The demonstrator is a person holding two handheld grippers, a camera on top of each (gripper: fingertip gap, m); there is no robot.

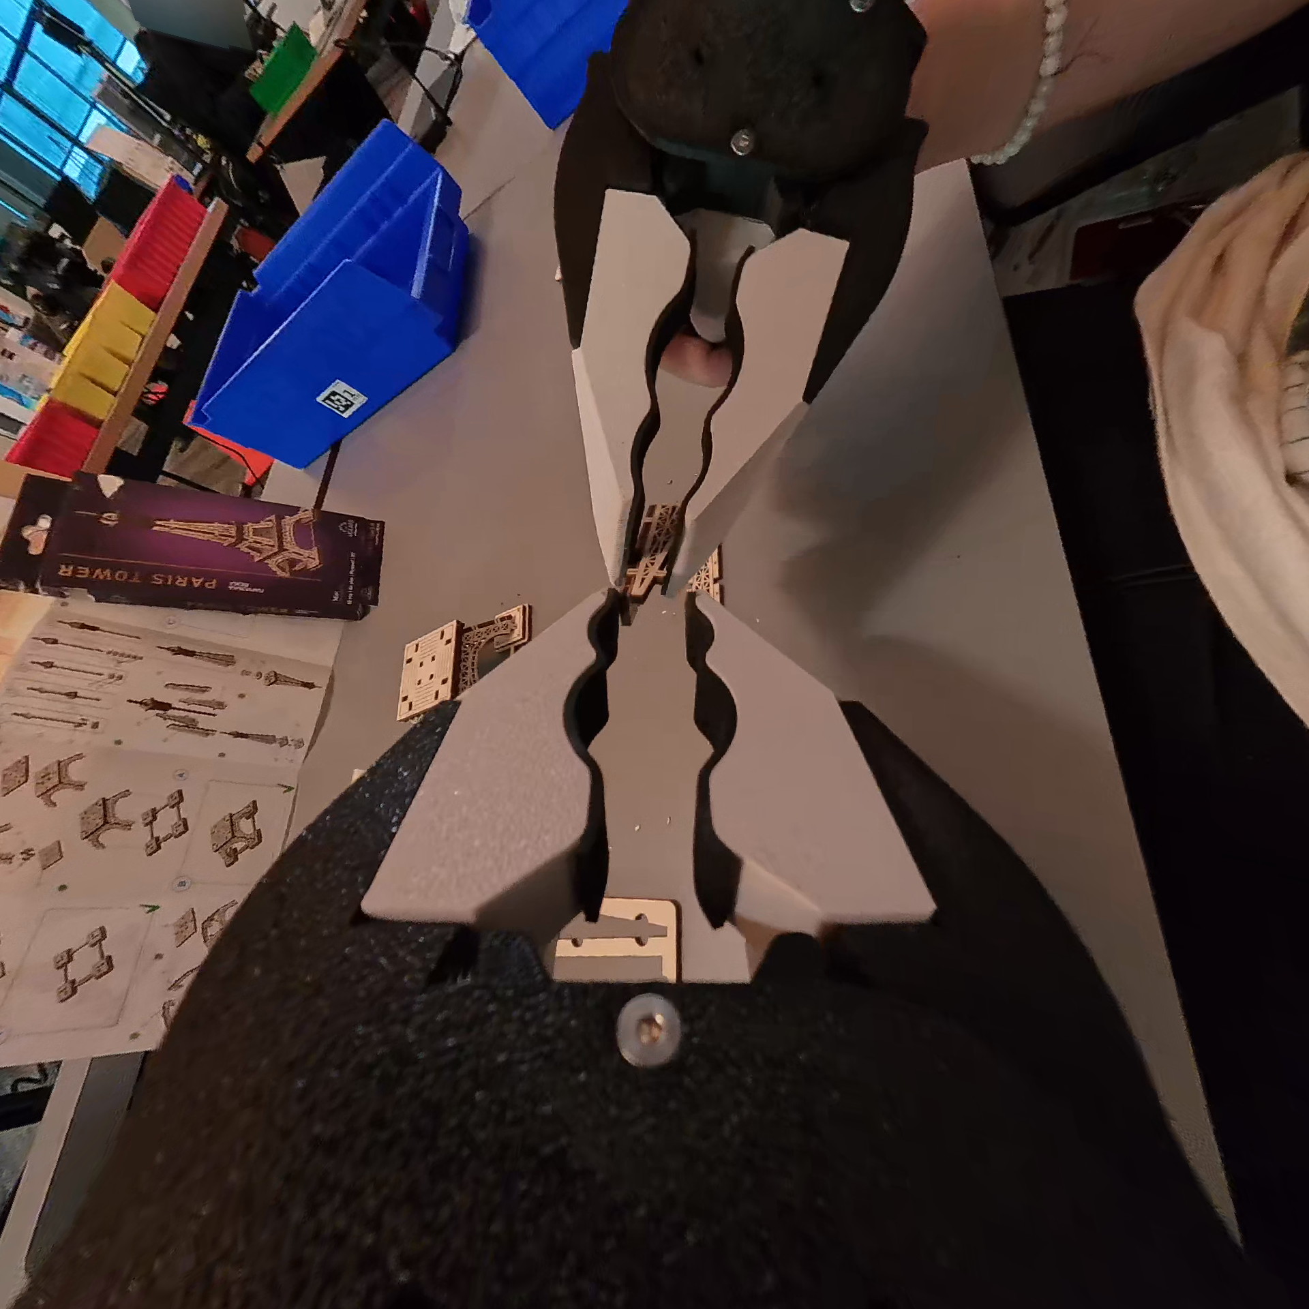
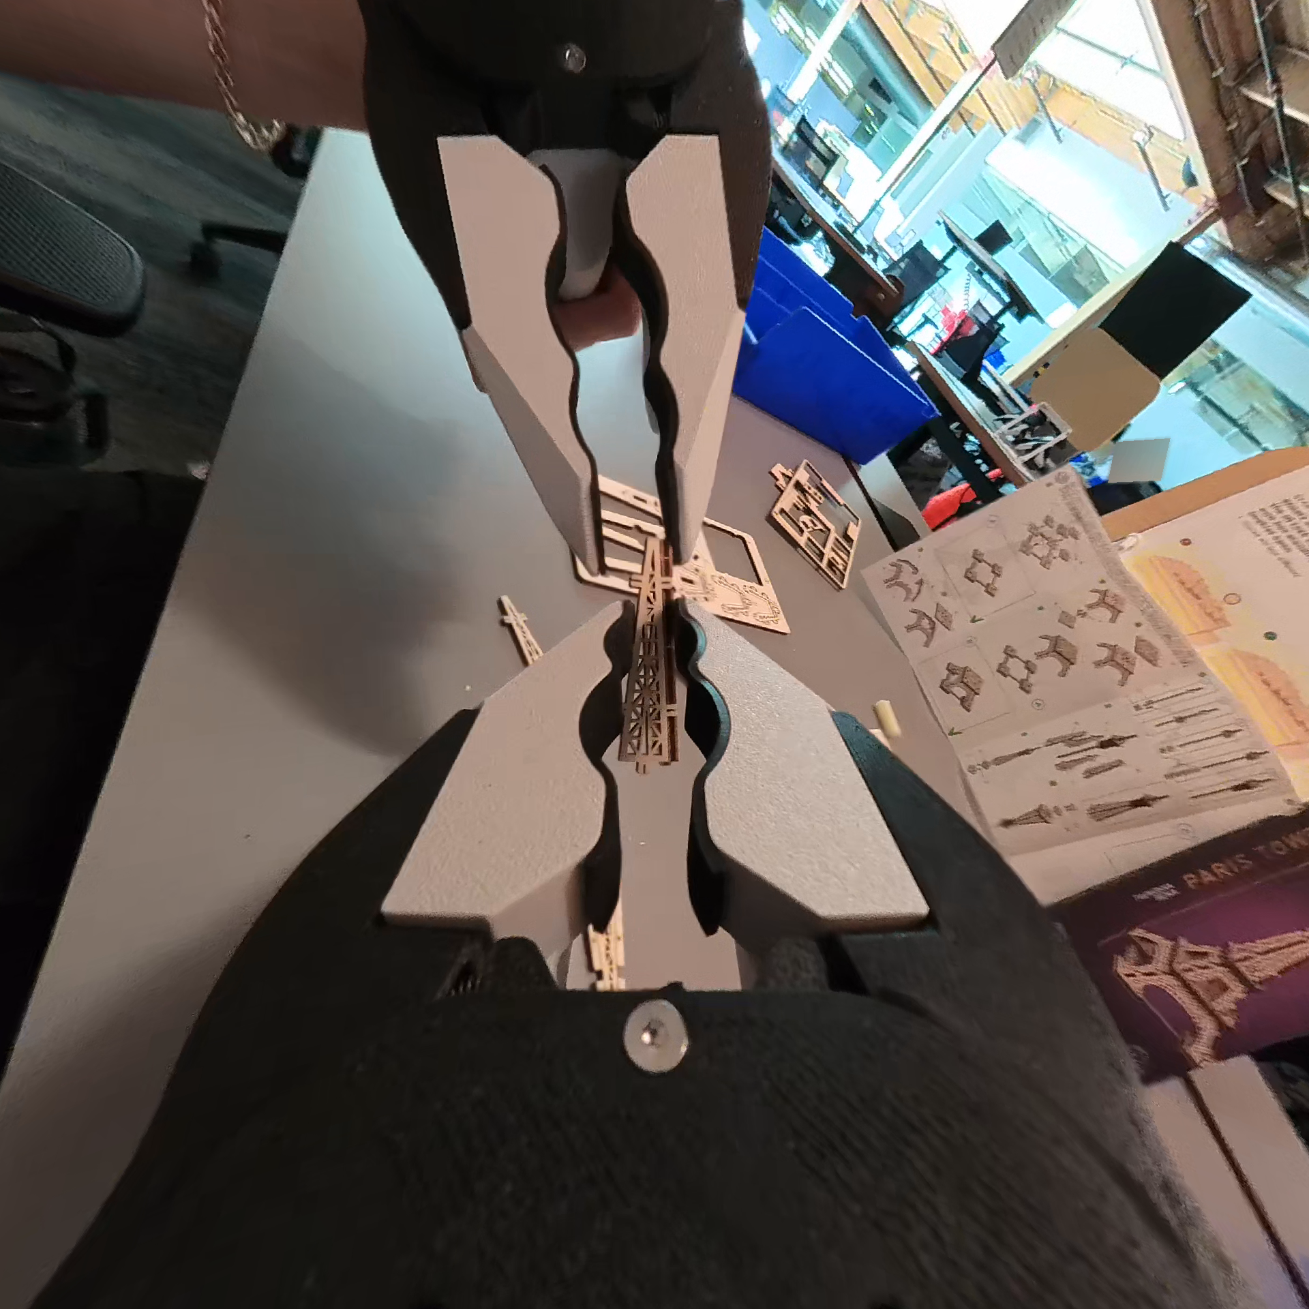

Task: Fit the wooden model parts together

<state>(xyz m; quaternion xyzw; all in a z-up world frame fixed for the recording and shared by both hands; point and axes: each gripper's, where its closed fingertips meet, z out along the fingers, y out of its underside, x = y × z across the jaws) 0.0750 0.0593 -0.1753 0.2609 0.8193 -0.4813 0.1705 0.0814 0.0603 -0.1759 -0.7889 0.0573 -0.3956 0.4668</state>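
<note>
Right gripper point(image 2: 655, 609) pinches the lattice spire point(image 2: 648, 698); left gripper point(image 2: 634, 563) nips its tip — uneven squeeze or twist would likely snap this thin wood.

**Count of things on and around the table**

Two grippers show, the left gripper point(image 1: 650, 602) and the right gripper point(image 2: 655, 609), meeting tip to tip. Between them sits one lattice tower piece point(image 2: 648, 698).

On the table point(image 2: 340, 567) the right wrist view shows two cut-out wooden sheets point(image 2: 814, 524), one with holes just beside the grippers, plus one loose lattice strip point(image 2: 520, 630) and one small peg point(image 2: 887, 719).

The left wrist view shows one arched base piece point(image 1: 460, 662), one purple box point(image 1: 198, 559), one instruction sheet point(image 1: 156, 814) and two blue bins point(image 1: 340, 319).
</note>
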